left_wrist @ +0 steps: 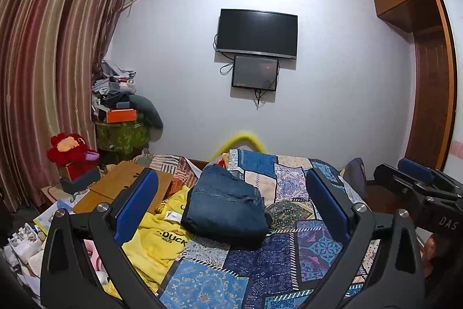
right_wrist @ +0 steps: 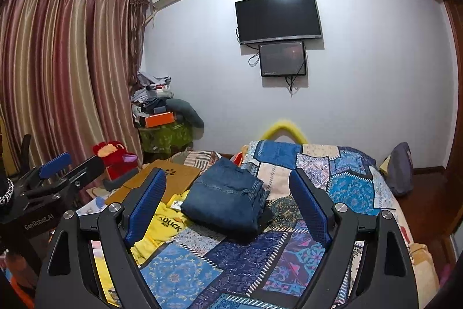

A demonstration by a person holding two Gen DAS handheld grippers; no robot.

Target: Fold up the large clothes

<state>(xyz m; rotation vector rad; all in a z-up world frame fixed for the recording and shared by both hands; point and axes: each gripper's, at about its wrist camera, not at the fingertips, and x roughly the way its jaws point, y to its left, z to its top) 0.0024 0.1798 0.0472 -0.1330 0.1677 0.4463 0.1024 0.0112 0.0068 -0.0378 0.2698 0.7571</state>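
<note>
Two grippers hovering above the near end of the bed, both empty — left gripper [left_wrist: 231, 199] with jaws spread wide, right gripper [right_wrist: 228, 201] likewise spread, nothing pinched between the blue pads [right_wrist: 146, 200] of either. Touching no cloth at this moment, each tool held clear of the patchwork quilt [left_wrist: 289, 259].

Just beyond the fingertips, lying on the quilt: folded jeans [left_wrist: 228, 204], already a compact bundle, resting toward the left half of the bed. Touching its left side, a crumpled yellow shirt [left_wrist: 156, 239] with "DUCK" lettering, sprawling toward the bed's edge — judging from the task, probably the next garment to fold.

Doing that step well, as a judgement only: dragging the shirt onto a bare stretch of quilt first, away from the jeans, so as not to disturb the finished stack. Pinching at two matching points such as the shoulders or the hem corners, one per gripper, and lifting evenly to shake out wrinkles. Taking only a single layer between the pads; catching the quilt along with it being the likely slip. Laying flat before creasing.

Farther left, a wooden board [left_wrist: 124, 184] and a red plush toy [left_wrist: 71, 151] beside the bed. Farther still, striped curtains [left_wrist: 46, 62], a cluttered pile in the corner, and a dark wall-mounted television [left_wrist: 257, 32] with a smaller screen beneath.
</note>
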